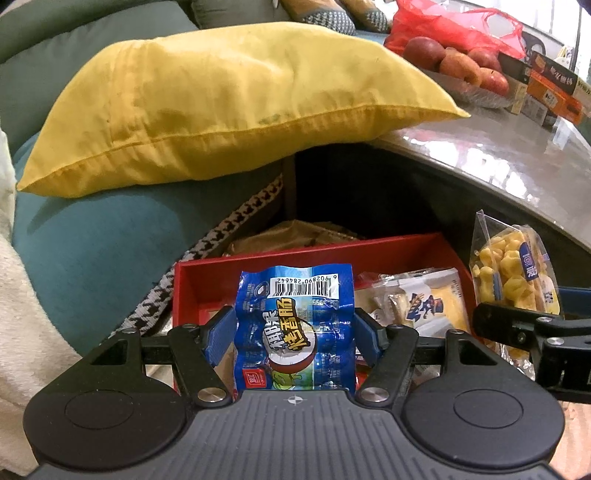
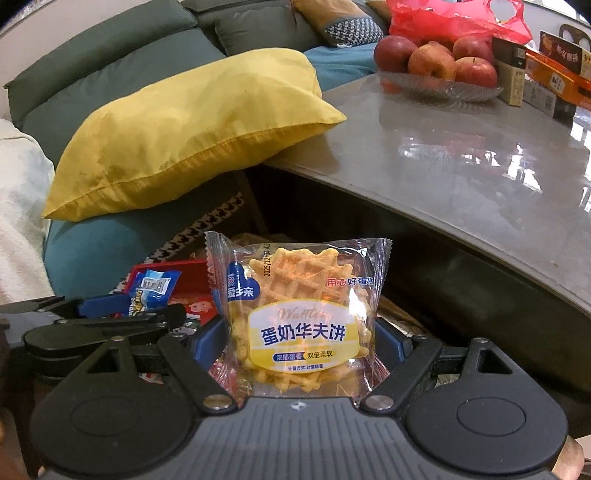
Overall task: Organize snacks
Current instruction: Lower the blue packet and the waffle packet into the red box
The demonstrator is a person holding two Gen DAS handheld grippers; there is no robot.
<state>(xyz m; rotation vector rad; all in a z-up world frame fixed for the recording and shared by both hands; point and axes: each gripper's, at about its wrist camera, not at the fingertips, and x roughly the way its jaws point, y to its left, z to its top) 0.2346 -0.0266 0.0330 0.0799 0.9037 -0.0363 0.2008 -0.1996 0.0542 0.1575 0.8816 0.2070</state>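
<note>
My left gripper (image 1: 293, 332) is shut on a blue sausage packet (image 1: 295, 328), held upright over a red box (image 1: 314, 254). Another wrapped snack (image 1: 424, 302) lies inside that box at the right. The waffle packet (image 1: 513, 280) and part of the right gripper show at the right edge of the left wrist view. My right gripper (image 2: 299, 347) is shut on the clear waffle packet (image 2: 299, 317), also upright. In the right wrist view the red box (image 2: 173, 267) sits lower left, with the blue packet (image 2: 153, 291) and the left gripper's black fingers (image 2: 110, 321) over it.
A yellow cushion (image 1: 229, 103) rests on a teal sofa (image 1: 92, 251) and overlaps the grey round table (image 2: 480, 155). On the table stand a glass bowl of apples (image 2: 436, 62), a red plastic bag (image 2: 458, 18) and several snack cartons (image 2: 546, 74). A white blanket (image 1: 26, 332) lies left.
</note>
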